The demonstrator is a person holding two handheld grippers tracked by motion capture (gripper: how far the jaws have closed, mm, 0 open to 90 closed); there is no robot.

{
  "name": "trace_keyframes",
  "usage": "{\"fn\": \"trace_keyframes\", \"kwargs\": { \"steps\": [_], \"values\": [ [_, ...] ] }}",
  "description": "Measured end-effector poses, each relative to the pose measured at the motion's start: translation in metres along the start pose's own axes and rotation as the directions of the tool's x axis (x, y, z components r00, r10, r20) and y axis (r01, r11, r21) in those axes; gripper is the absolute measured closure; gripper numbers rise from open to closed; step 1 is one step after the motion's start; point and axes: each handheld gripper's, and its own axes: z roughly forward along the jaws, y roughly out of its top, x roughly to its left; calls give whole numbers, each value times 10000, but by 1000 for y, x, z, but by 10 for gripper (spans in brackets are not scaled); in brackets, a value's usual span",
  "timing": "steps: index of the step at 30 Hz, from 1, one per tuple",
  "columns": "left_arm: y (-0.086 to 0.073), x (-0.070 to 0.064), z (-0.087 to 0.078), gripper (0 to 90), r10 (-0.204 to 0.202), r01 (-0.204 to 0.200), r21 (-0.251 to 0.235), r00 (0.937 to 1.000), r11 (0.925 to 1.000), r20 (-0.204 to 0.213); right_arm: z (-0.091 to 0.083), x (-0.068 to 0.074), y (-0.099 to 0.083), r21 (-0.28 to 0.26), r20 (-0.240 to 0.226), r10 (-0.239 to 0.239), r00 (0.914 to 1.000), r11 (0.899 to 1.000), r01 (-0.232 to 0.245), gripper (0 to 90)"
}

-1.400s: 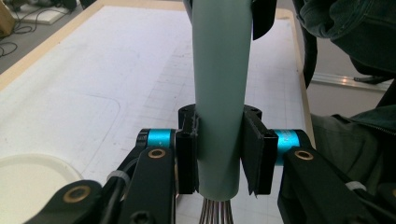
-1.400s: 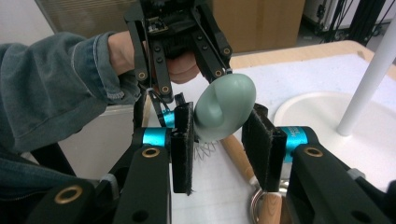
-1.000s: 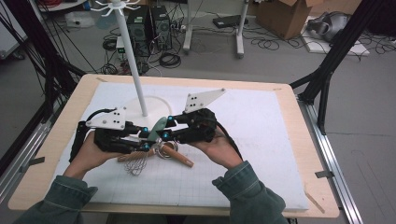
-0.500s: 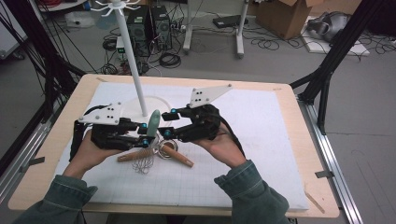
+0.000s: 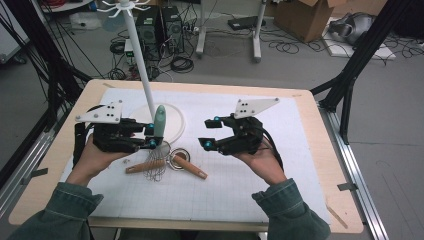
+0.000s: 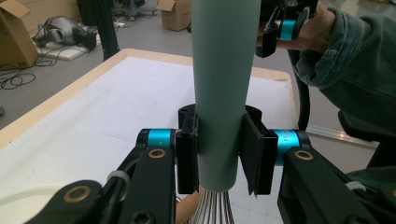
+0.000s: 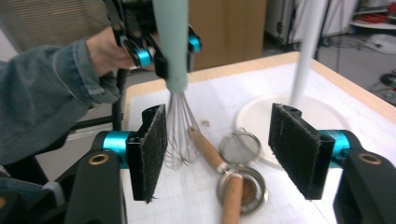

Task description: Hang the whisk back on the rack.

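At the table's left side, the left gripper [image 5: 151, 136] pinches the pale green handle of a whisk [image 5: 159, 121], its two black jaws pressed against the handle from either side just above where the wires begin. The whisk stands upright, handle up, wire loops hanging down close over the white mat [image 5: 250, 185]. The person's left hand [image 5: 95, 155] grips the tool from below, forearm coming in from the near edge in a green sleeve. Well apart to the right, the right gripper [image 5: 207, 132] hangs with its jaws spread wide and nothing between them, pointed back toward the whisk; the right hand [image 5: 262, 160] cradles it palm-up. Just below the whisk lie a wooden-handled utensil [image 5: 137, 168] and a small strainer [image 5: 187, 165] with a wooden handle, touching or nearly so. Just behind the whisk rises the white pole of a stand [image 5: 142, 65] from its round base [image 5: 172, 125].
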Motion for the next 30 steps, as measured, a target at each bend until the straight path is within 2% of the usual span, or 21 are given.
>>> {"fn": "trace_keyframes", "kwargs": {
  "steps": [6, 17, 23, 30],
  "values": [
    [6, 5, -3, 695, -129, 129, -190, 9999, 9997, -7, -21, -8, -14, -147, 734, 267, 9969, 9996, -257, 318],
    [19, 10, -8, 695, -240, 233, -329, 9995, 9992, -218, -42, -13, -36, -24, 1193, 567, 9912, 9984, -568, 301],
    [29, 12, -12, 695, -203, 193, -340, 9994, 9992, -291, -54, -15, -48, 57, 1529, 879, 9843, 9959, -898, 284],
    [37, 17, -16, 695, -322, 298, -623, 9988, 9976, -380, -66, -15, -57, 40, 1781, 904, 9799, 9957, -926, 278]
  ]
}}
